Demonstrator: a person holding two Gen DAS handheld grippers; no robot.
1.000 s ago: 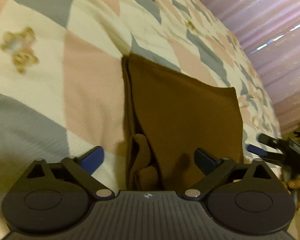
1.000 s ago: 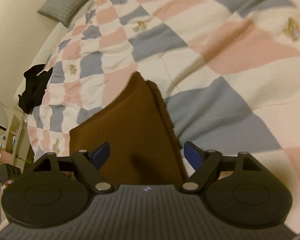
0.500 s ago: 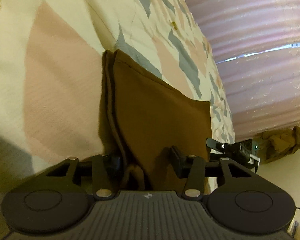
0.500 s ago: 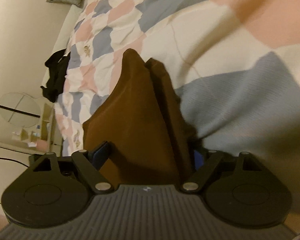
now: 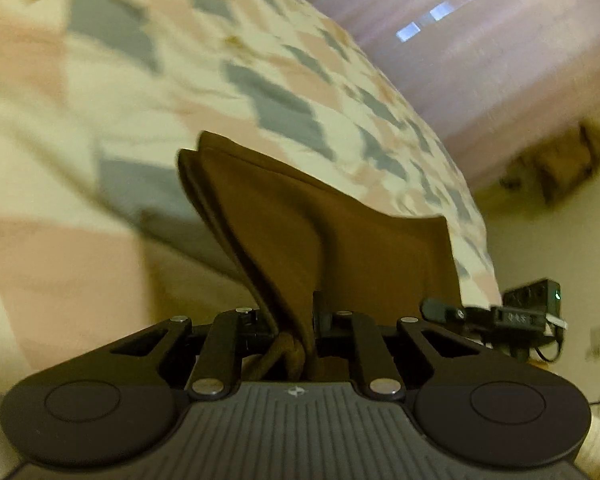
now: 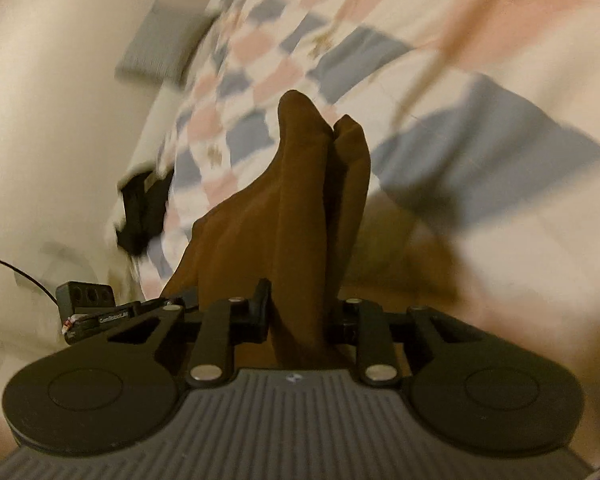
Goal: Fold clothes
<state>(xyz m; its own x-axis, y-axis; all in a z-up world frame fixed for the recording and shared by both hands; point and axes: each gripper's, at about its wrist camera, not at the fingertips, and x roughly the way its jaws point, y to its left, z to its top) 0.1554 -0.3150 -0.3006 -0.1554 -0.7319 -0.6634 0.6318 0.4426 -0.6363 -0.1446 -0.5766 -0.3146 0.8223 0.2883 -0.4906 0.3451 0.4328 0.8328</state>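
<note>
A folded brown garment [image 5: 324, 236] lies on a checked quilt [image 5: 80, 128] on the bed, its near edge raised. My left gripper [image 5: 290, 326] is shut on the garment's near left corner, with bunched layers between its jaws. In the right wrist view my right gripper [image 6: 302, 316] is shut on the near right corner of the same brown garment [image 6: 284, 200], which rises in two folds ahead of it. The right gripper also shows at the right of the left wrist view [image 5: 496, 316].
A grey pillow [image 6: 160, 44] lies at the head of the bed by the wall. A black garment [image 6: 140, 208] hangs at the bed's edge. Pink curtains [image 5: 480, 52] close the far side. A brown heap [image 5: 560, 164] sits beyond the bed.
Both grippers went from open to shut on the garment's near corners and lifted that edge off the quilt. Both views are blurred by motion.
</note>
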